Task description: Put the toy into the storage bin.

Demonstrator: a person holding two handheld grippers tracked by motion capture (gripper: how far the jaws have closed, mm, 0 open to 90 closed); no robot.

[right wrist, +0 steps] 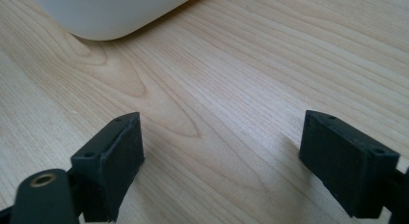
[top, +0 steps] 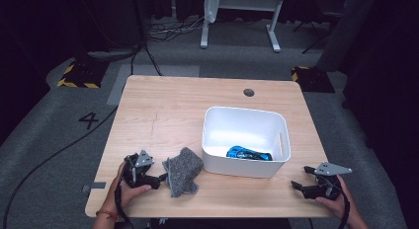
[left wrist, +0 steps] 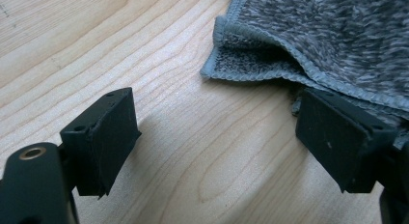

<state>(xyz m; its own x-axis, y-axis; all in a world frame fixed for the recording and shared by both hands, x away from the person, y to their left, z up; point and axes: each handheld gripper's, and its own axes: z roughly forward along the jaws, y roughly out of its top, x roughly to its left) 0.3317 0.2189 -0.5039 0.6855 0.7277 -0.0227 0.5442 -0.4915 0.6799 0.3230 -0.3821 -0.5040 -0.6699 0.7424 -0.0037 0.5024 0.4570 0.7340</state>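
A grey folded towel (top: 182, 171) lies on the wooden table (top: 163, 110) near the front, left of a white bin (top: 245, 140). A blue object (top: 248, 154) rests inside the bin. My left gripper (top: 162, 178) sits low at the towel's left edge, open; in the left gripper view the towel (left wrist: 328, 35) lies just ahead, with its hem touching the right jaw, and my left gripper (left wrist: 217, 147) holds nothing. My right gripper (top: 295, 185) rests near the front right corner, open and empty; in the right gripper view my right gripper (right wrist: 222, 156) spans bare wood below the bin's corner (right wrist: 115, 14).
A round cable hole (top: 249, 93) is in the table's far edge. Cables trail over the grey floor at left, and a white desk frame (top: 242, 12) stands beyond the table. Bare wood lies left of and behind the bin.
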